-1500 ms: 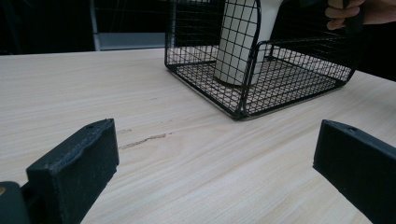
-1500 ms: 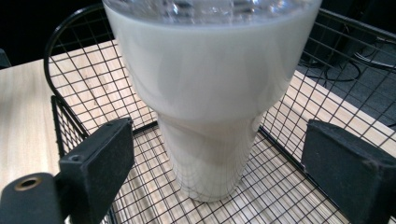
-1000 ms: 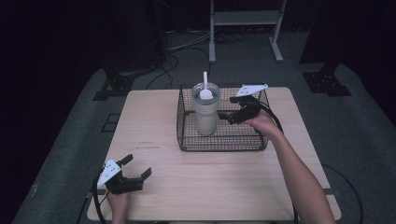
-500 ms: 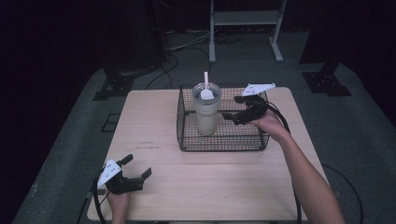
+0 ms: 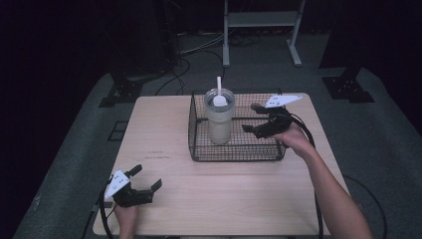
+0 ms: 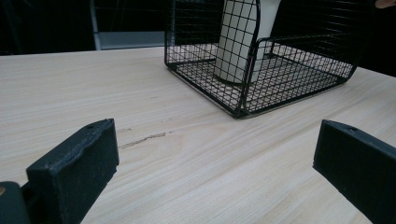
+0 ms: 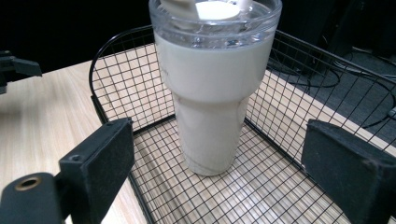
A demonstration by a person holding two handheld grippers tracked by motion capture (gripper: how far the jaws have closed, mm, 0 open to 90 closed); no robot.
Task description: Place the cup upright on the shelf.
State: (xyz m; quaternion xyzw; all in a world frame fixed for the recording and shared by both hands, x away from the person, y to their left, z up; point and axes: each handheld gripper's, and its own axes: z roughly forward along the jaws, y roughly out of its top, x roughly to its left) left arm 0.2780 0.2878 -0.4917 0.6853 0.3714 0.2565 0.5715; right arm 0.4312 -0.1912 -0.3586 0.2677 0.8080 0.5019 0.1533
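A: The tall cream-white plastic tumbler (image 5: pixel 219 119) with the clear lid stands upright in the left half of the black wire basket (image 5: pixel 234 153), far on the pale wooden surface (image 5: pixel 164 139).

B: And the right tongs (image 5: pixel 252 118)?

A: Wide open, holding nothing. Over the last second they have drawn a little right, away from the tumbler, so a grasp looks further off, not closer.

B: The left tongs (image 5: pixel 147 180)?

A: Also spread wide and empty, staying at the near left corner, well apart from the basket.

B: Anything in the way?

A: The basket's wire walls ring the tumbler, and a white straw (image 5: pixel 218 85) stands up from the lid.
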